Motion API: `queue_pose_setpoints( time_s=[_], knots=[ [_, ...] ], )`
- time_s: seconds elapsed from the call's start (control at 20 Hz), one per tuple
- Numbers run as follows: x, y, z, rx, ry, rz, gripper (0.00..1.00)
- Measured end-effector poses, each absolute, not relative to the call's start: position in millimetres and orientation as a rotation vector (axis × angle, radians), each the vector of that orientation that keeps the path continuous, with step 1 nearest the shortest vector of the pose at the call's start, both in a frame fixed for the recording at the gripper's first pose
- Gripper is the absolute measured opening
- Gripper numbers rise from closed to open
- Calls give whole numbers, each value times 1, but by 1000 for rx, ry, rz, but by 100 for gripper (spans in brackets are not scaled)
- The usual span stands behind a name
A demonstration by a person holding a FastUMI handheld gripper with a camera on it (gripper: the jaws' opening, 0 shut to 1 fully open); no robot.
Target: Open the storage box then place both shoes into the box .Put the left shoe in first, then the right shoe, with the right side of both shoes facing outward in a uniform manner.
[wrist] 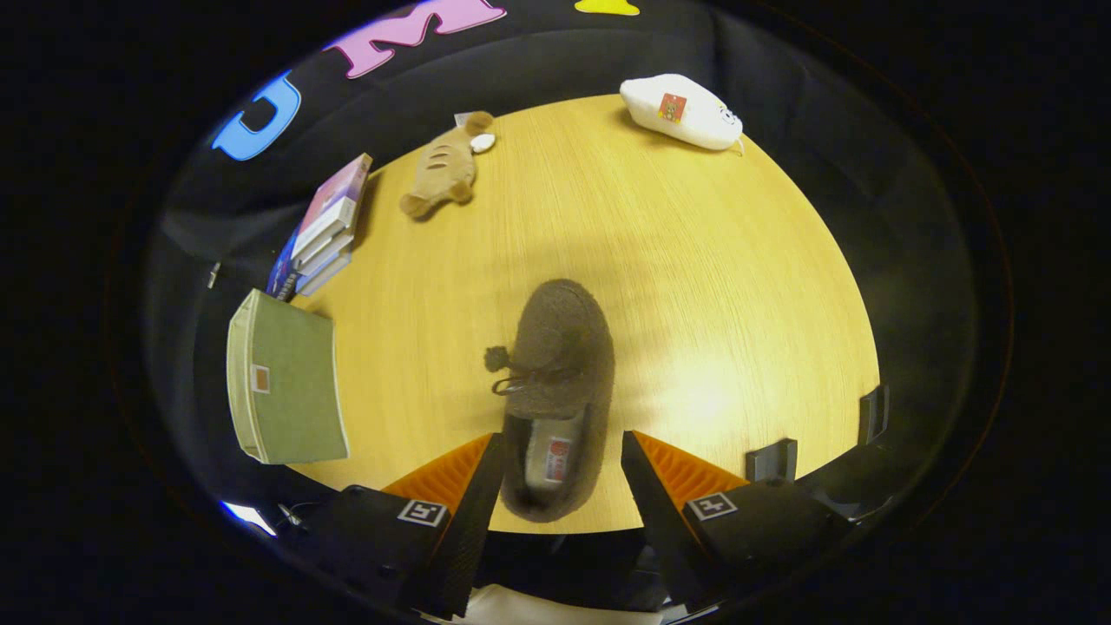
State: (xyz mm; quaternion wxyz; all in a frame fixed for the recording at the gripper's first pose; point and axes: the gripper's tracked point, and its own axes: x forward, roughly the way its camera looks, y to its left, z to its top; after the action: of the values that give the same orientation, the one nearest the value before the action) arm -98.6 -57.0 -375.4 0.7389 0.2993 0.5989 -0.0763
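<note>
— Gripper view is showing the gripper (560, 456) hanging spread wide over the brown shoe (555, 391), fingers either side of its heel and not pressing on it.

— Where's that shoe lying?

— At the desk's (738, 286) near edge, toe aiming at the far side. The green storage box (291, 391) is sitting at the left edge, and it's looking closed to me.

— So nothing's packed yet?

— I'm judging not: box opening, then both shoes, are all remaining. I'm spotting just this one shoe.
</note>
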Motion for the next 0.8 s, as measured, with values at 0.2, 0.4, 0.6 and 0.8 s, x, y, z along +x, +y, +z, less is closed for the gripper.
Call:
queue_pose_setpoints(
  time_s=[0.2,0.4,0.6,0.8],
  knots=[
    [-97,-59,-417,612,1376,-164,85],
    [-93,-49,-437,632,1417,-148,68],
    [-94,-55,-444,592,1425,-175,9],
    [-90,-55,-430,640,1390,-169,5]
  ],
)
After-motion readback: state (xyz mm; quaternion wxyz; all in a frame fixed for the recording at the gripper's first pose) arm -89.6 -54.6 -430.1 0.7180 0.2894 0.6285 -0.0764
